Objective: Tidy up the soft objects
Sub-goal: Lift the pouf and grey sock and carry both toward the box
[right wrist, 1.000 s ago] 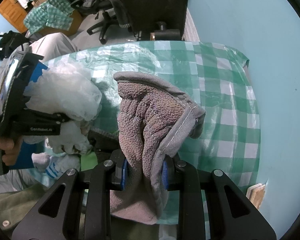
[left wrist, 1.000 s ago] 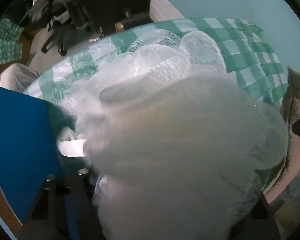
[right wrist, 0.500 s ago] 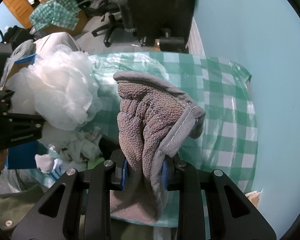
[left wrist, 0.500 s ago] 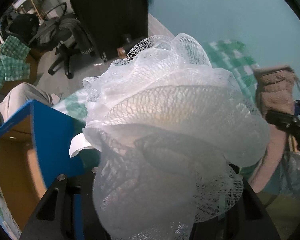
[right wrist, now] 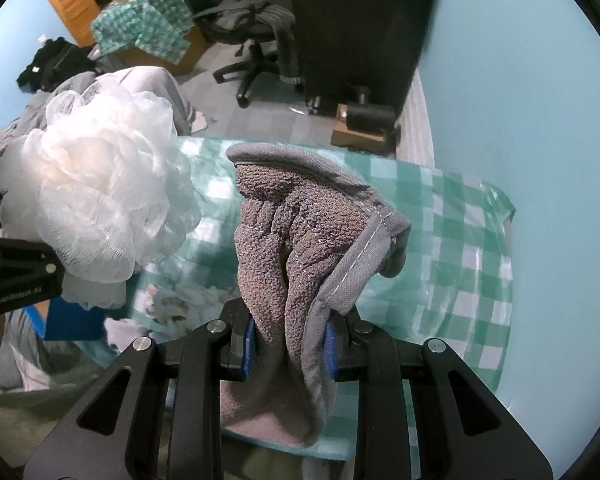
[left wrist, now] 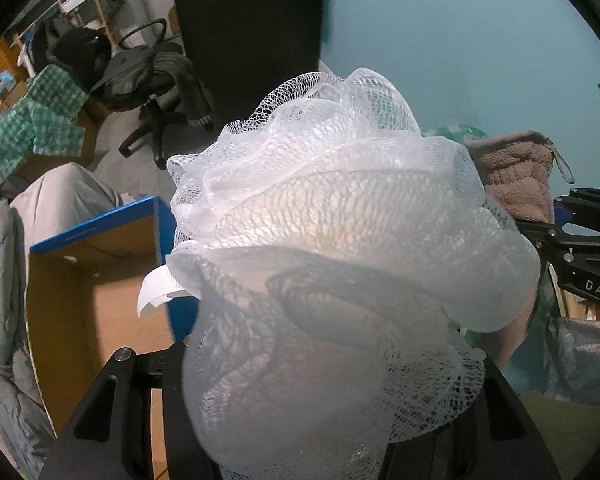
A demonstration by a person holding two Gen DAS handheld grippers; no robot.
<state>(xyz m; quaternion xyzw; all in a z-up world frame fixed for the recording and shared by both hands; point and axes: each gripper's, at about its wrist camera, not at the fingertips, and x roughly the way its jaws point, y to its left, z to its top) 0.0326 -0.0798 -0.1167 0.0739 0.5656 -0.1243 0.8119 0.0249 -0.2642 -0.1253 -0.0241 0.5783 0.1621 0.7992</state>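
A white mesh bath pouf fills the left wrist view. My left gripper is shut on its lower part, and the pouf hides the fingertips. It hangs in the air, above and to the right of an open cardboard box with blue outer walls. In the right wrist view the pouf is at the left, off the table. My right gripper is shut on a bunched grey-brown terry cloth between its blue pads. The cloth is held above the green checked tablecloth.
A pile of small pale soft items lies at the table's near left. A light blue wall stands close on the right. Beyond the table are a black cabinet, an office chair draped with clothes, and a person's grey trouser leg.
The left gripper has risen with the pouf off the table, and the open box has come into view below it. The right gripper has lifted the cloth a little.
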